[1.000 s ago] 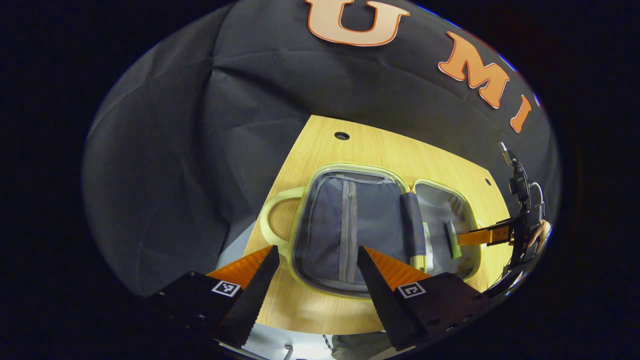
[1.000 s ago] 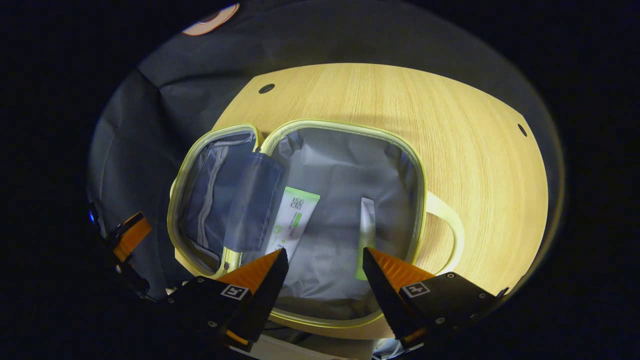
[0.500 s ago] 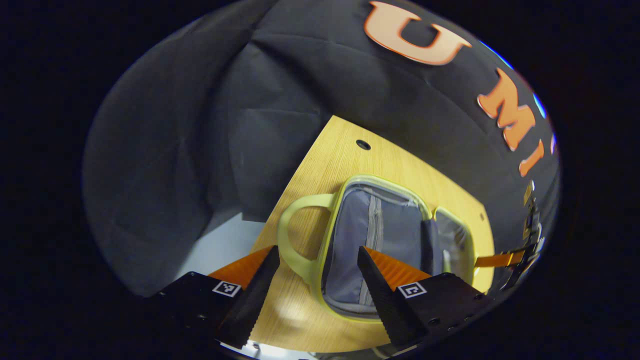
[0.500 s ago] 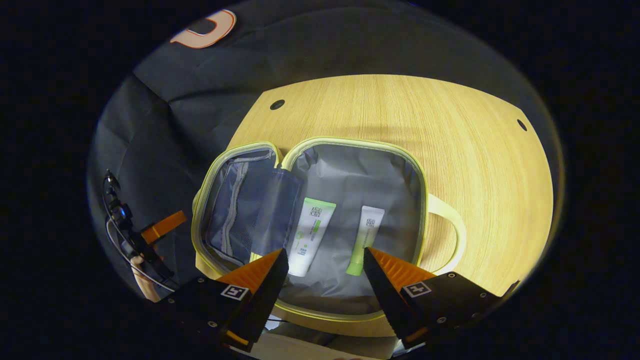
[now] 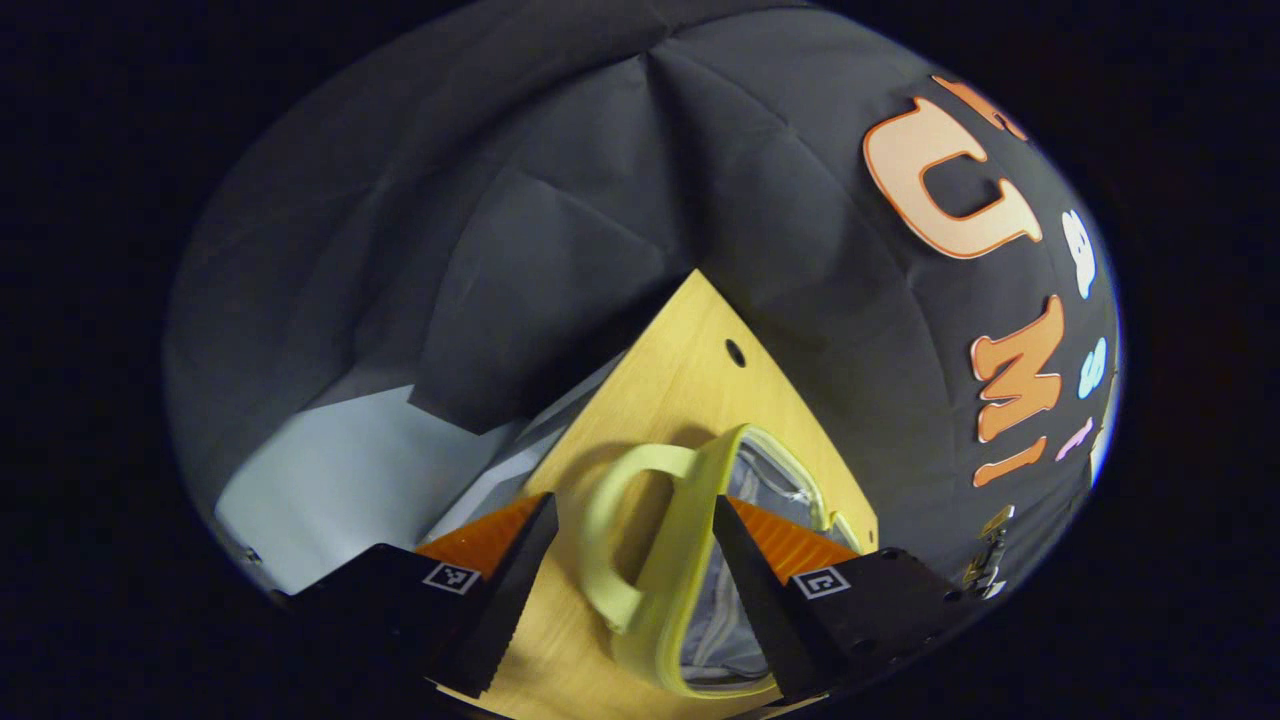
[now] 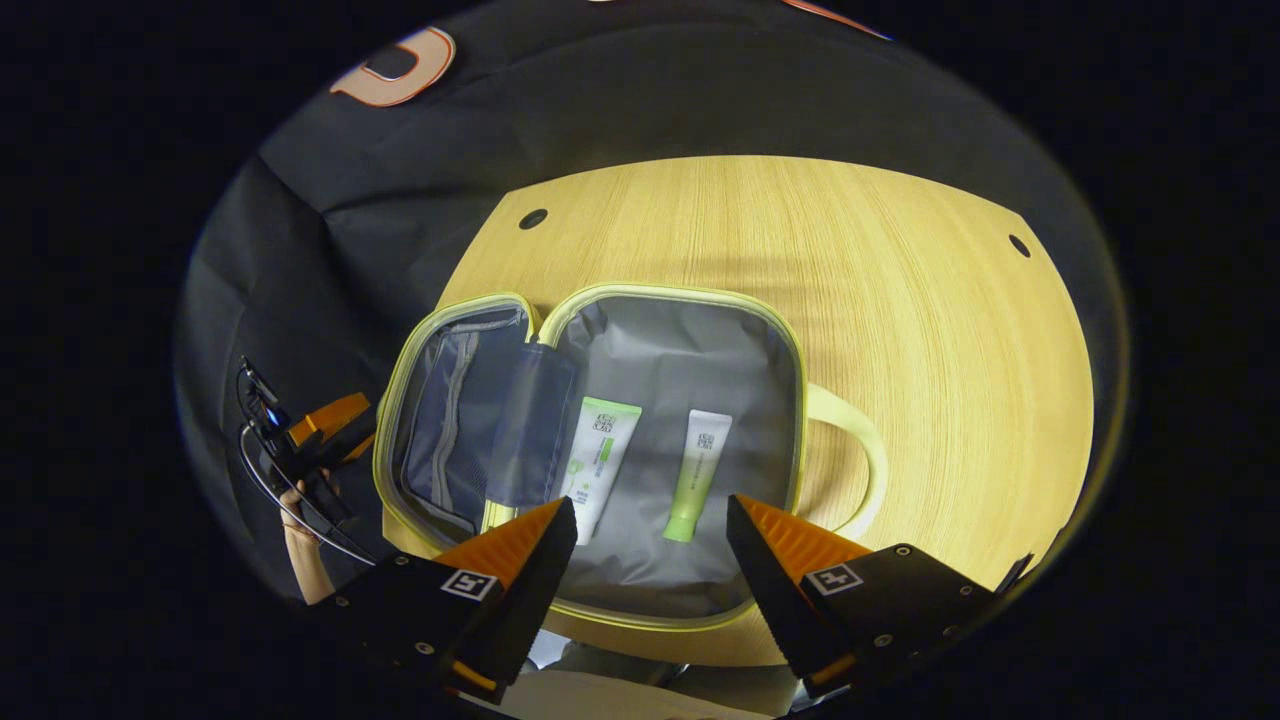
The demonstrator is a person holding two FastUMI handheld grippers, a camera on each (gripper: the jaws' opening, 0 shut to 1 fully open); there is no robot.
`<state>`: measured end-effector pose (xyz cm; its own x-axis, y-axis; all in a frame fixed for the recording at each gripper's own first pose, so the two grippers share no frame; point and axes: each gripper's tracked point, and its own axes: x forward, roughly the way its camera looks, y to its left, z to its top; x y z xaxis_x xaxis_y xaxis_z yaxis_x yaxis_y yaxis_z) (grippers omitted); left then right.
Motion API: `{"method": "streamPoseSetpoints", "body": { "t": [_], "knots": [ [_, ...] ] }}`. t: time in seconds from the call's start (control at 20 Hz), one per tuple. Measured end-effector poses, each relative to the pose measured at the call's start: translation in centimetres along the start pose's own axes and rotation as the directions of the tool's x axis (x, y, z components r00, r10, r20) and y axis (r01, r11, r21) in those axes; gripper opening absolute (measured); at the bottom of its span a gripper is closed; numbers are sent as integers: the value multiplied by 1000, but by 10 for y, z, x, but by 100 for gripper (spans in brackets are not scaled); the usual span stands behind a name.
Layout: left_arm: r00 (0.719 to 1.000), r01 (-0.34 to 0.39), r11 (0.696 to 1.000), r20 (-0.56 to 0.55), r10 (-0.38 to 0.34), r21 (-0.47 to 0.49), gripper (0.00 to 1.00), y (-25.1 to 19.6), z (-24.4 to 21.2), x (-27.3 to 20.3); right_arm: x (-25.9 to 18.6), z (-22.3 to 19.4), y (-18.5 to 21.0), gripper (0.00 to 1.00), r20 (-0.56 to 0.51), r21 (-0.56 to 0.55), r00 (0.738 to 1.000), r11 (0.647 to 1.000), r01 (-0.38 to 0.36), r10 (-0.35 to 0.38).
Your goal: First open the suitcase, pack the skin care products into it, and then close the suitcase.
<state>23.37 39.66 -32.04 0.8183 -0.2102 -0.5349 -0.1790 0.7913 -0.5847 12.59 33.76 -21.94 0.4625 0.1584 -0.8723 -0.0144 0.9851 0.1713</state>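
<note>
Pale green piping runs around the suitcase (image 6: 600, 460), which is laid open flat on the wooden tabletop (image 6: 900, 330). In the right gripper view, two tubes are seen on the grey lining of its right half: a white and green tube (image 6: 598, 462) just beside the dark hinge flap, and a smaller green tube (image 6: 698, 470) near it, not touching. The left half shows a grey zipped mesh pocket (image 6: 450, 420). One carrying handle (image 6: 850, 460) lies on the wood at the right side.

The right gripper (image 6: 650, 540) is held above the near edge of the suitcase with its fingers spread wide and nothing between them. The left gripper (image 5: 630, 560) is also wide open and holds nothing; the other handle (image 5: 625, 530) of the suitcase is seen between its fingers. From the right gripper view, the left gripper is seen beside the left half of the suitcase.
</note>
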Motion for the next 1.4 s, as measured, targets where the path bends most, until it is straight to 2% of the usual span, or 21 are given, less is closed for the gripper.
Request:
{"method": "streamPoseSetpoints", "body": {
  "t": [0.15, 0.3, 0.4, 0.45, 0.5, 0.55, 0.6, 0.75, 0.9, 1.2, 1.4],
  "knots": [
    [998, 51, 995, -29, -54, -82, 97, -1, -9, 6, 1, -3, -2, 96, -7, 0, 1000, 1000, 10, -10],
    [996, 80, 991, -40, -85, -111, 95, 4, -20, 18, 2, -4, 1, 96, -8, 6, 1000, 1000, 9, -9],
    [996, 60, 991, -55, -67, -121, 62, 9, -24, 25, 2, -5, 2, 96, -9, 13, 1000, 1000, 6, -6],
    [998, 24, 990, -57, -32, -140, 38, 14, -24, 29, 2, -7, 2, 96, -10, 15, 1000, 1000, 7, -7],
    [994, 33, 989, -97, -47, -143, 15, 11, -34, 35, 1, -6, 1, 96, -8, 17, 1000, 1000, 8, -8],
    [993, 23, 989, -108, -40, -148, 15, 10, -38, 29, 1, -7, 0, 96, -7, 18, 1000, 1000, 10, -10],
    [993, 26, 991, -112, -41, -134, 7, 5, -32, 34, 0, -7, -1, 96, -6, 22, 1000, 1000, 10, -10],
    [992, -35, 999, -123, 34, 1, 7, -6, -23, 15, -3, -4, -3, 96, 12, 33, 1000, 999, -1, 0],
    [990, -90, 984, -96, 105, 153, 6, -38, -9, -1, -10, 2, -5, 96, 44, 26, 999, 1000, -10, 9],
    [992, -105, 941, -37, 123, 321, 6, -115, 17, -46, -39, 21, -19, 96, 149, 23, 988, 999, -45, 41],
    [990, -124, 898, -13, 142, 422, 6, -171, 11, -70, -72, 43, -49, 96, 269, 14, 963, 999, -32, 27]
  ]
}}
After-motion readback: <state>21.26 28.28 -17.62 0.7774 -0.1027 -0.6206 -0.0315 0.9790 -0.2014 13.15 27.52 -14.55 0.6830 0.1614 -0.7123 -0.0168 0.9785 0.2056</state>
